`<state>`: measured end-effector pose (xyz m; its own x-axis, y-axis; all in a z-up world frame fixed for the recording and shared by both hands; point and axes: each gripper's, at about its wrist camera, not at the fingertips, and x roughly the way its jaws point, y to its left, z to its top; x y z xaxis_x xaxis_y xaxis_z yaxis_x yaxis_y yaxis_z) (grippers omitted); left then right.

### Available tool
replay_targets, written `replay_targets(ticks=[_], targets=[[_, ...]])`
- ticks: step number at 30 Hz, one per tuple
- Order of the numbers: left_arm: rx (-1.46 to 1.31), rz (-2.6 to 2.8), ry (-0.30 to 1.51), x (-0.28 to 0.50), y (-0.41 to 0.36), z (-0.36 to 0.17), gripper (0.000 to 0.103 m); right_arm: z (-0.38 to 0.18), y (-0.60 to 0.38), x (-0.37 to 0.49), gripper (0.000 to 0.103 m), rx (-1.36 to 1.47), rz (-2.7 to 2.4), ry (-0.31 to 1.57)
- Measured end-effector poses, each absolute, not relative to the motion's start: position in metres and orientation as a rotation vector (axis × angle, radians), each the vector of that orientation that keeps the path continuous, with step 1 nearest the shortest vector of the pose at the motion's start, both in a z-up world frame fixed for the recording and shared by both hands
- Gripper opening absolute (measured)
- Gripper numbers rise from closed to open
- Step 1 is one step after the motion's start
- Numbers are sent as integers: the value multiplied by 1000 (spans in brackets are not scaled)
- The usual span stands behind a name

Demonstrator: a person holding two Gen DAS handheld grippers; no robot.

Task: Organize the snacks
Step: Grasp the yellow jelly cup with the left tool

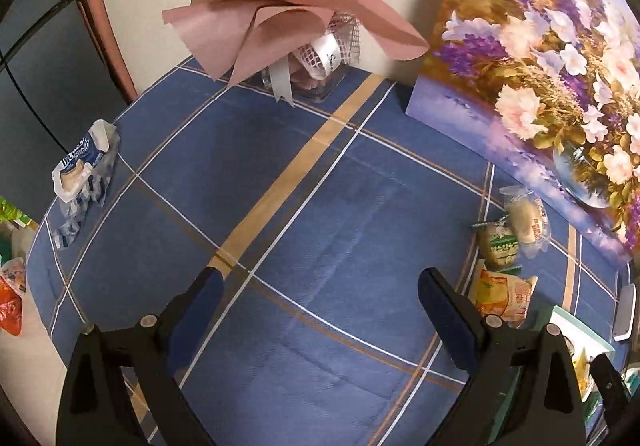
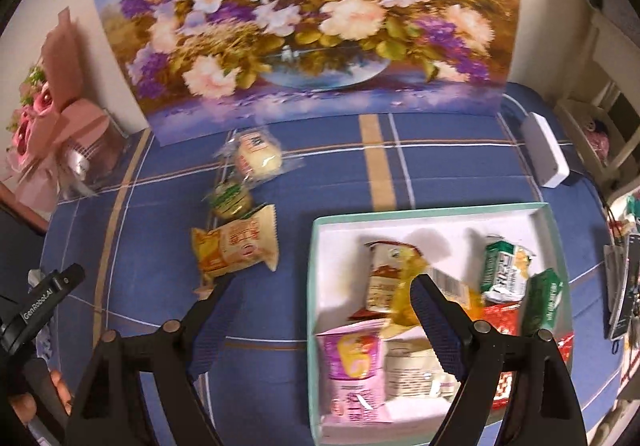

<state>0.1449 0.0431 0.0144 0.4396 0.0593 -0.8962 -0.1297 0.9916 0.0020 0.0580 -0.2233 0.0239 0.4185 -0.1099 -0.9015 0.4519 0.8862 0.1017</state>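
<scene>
Hiding part of the box (image 2: 436,211), right gripper (image 2: 320,288) fingers spread empty.

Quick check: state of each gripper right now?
Left gripper: open, holding nothing.
Right gripper: open, holding nothing.

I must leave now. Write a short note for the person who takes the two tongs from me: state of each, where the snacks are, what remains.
Left tongs: open, empty, over bare tablecloth.
Right tongs: open, empty, at the box's left edge.
Done: several snacks lie in the box.
Left: three beside the box, the yellow packet, the green-labelled one, the clear-wrapped bun; plus the blue-white packet at the far left edge.
</scene>
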Motion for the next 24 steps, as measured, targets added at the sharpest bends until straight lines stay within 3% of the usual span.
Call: replay_targets(ticks=[24], targets=[[-43, -57, 1236, 153, -5, -34, 98, -32, -210, 85, 88, 340, -307, 1170]])
